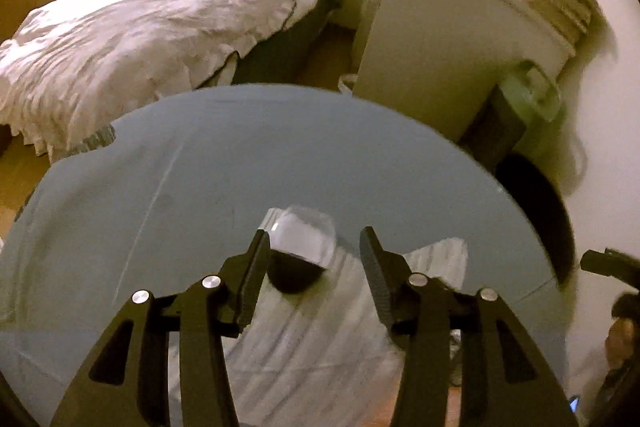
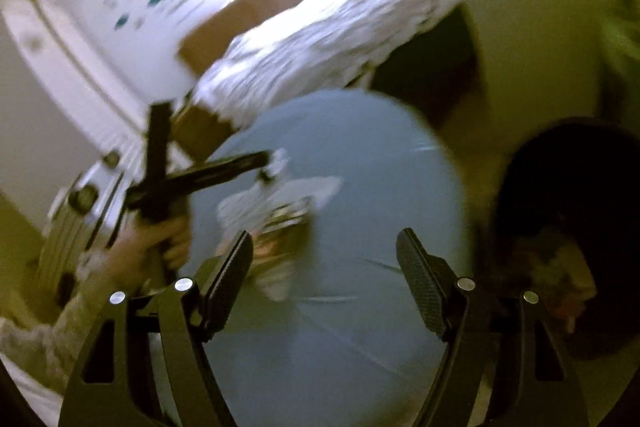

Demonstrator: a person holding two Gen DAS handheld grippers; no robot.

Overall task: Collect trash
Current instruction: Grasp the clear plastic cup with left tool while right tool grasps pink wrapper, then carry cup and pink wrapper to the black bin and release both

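Approach step: our left gripper (image 1: 314,259), tongs wide, flanks the clear round dark-based container (image 1: 300,259) on the round blue-grey table (image 1: 240,155); closing comes next. Our right gripper (image 2: 324,275) hangs wide, empty.

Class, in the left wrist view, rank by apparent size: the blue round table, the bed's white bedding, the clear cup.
1. Blue round table, though nearest the camera.
2. White bedding.
3. Clear cup, smallest, between the open left gripper fingers.

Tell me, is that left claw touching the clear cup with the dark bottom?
Cannot tell. In the left wrist view the open left claw has one finger overlapping the cup edge, with no gap or contact plainly shown.
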